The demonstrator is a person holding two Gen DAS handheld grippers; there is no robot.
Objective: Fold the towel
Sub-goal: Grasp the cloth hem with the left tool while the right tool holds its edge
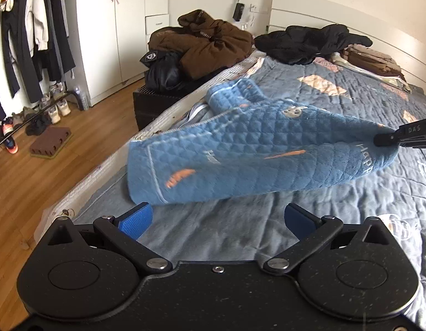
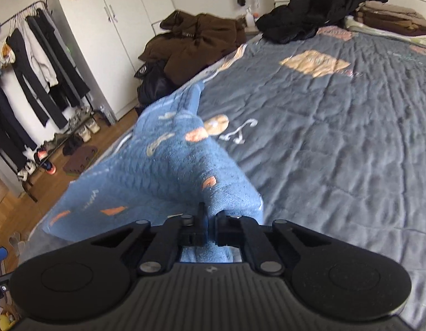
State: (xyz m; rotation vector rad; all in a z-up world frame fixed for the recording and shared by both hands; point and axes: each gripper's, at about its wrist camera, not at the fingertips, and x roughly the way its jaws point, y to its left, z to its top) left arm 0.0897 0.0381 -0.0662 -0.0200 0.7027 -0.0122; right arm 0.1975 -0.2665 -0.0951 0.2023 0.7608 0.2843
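Bed (image 1: 351,193) with grey-blue quilted cover, bearing a blue towel (image 1: 240,154) lifted partly off the cover near its left edge. Right gripper (image 2: 210,220): fingers pressed together, clamped on one towel corner. Left gripper (image 1: 217,218): fingers spread apart, empty, just short of the towel.

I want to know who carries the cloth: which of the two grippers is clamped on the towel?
The right gripper: its fingers are shut on a corner of the blue towel. The left gripper hangs open short of the towel, nothing between its blue pads.
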